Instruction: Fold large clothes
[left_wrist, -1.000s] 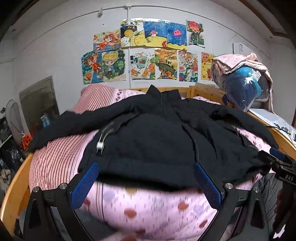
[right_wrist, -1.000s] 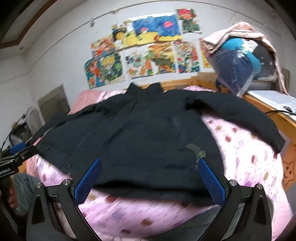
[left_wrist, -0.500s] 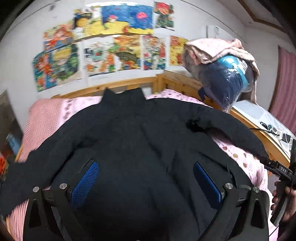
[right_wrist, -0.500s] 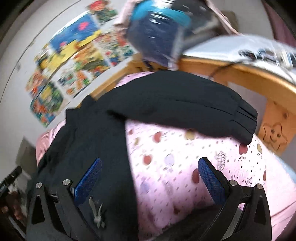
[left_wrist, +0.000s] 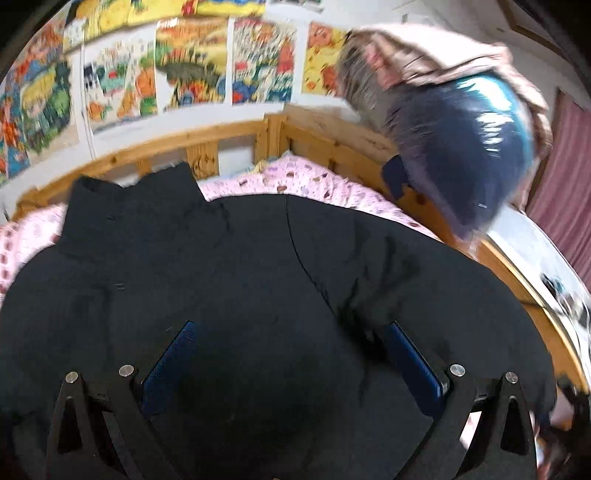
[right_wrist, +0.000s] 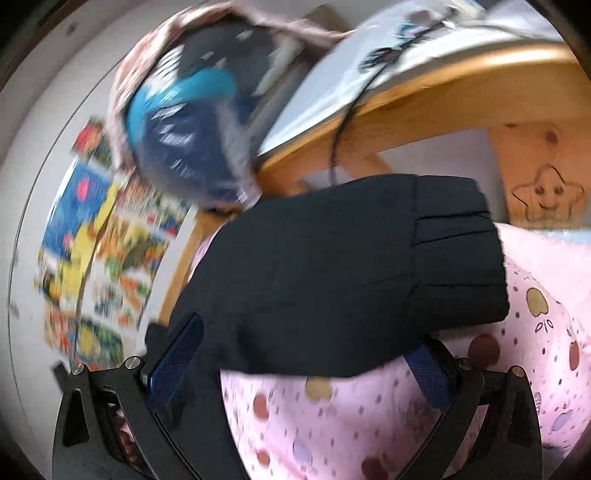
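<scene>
A large black jacket (left_wrist: 229, 280) lies spread flat on the pink dotted bedsheet (left_wrist: 317, 184), its collar (left_wrist: 129, 195) towards the headboard. My left gripper (left_wrist: 291, 354) hovers open low over the jacket's chest, both blue pads (left_wrist: 170, 358) wide apart, nothing between them. In the right wrist view the jacket's right sleeve (right_wrist: 332, 280) lies across the sheet (right_wrist: 369, 424), its ribbed cuff (right_wrist: 458, 254) to the right. My right gripper (right_wrist: 299, 354) is open just in front of the sleeve, whose near edge reaches between the fingers. Whether they touch it I cannot tell.
A wooden bed rail (left_wrist: 332, 147) rings the mattress. A blue plastic-wrapped bundle (left_wrist: 461, 147) under a pink cloth sits at the right corner. A white desk top (right_wrist: 369, 66) with cables lies beyond the rail, and its wooden side board (right_wrist: 532, 173) carries a star drawing. Posters (left_wrist: 184, 66) cover the wall.
Both grippers have moved forward over the bed. The left went from the hem up over the jacket's chest. The right swung right, from the jacket's body to the sleeve. Both stay open.
</scene>
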